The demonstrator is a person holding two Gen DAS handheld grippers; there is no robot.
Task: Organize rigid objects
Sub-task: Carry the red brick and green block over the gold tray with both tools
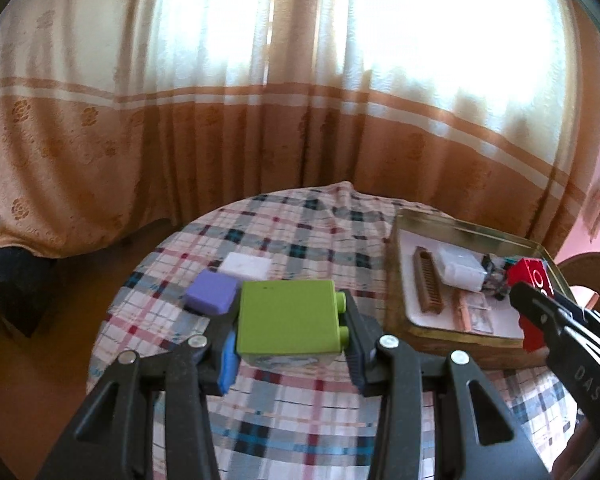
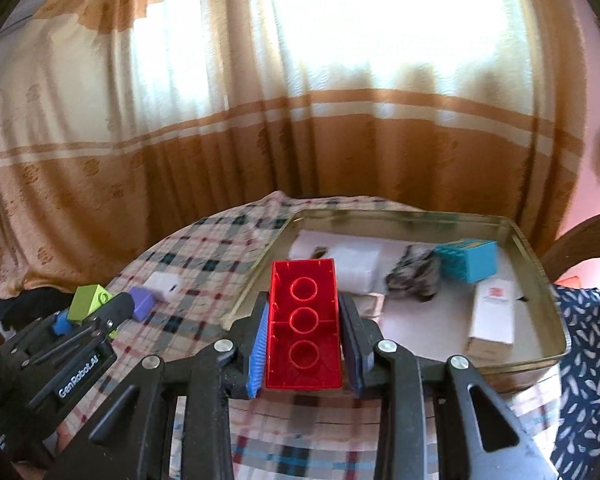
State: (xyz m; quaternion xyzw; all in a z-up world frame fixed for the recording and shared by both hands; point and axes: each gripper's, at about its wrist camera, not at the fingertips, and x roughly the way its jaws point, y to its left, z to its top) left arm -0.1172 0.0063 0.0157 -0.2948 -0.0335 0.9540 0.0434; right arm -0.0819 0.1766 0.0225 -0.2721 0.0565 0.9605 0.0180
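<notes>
My left gripper [image 1: 290,320] is shut on a green toy brick [image 1: 286,318] and holds it above the plaid tablecloth [image 1: 300,224]. My right gripper [image 2: 303,320] is shut on a red toy brick [image 2: 304,314], hollow side up, at the near edge of the metal tray [image 2: 556,312]. In the left wrist view the red brick [image 1: 530,276] and right gripper [image 1: 540,304] show at the tray's [image 1: 396,264] right side. In the right wrist view the green brick [image 2: 87,300] and left gripper [image 2: 96,312] are at the left.
A purple block [image 1: 212,292] and a white block [image 1: 246,266] lie on the cloth beyond the green brick. The tray holds a brown comb [image 1: 428,284], a white box [image 2: 494,312], a teal box [image 2: 466,260], a white container [image 2: 356,264] and a dark bundle [image 2: 414,276]. Curtains [image 1: 260,120] hang behind.
</notes>
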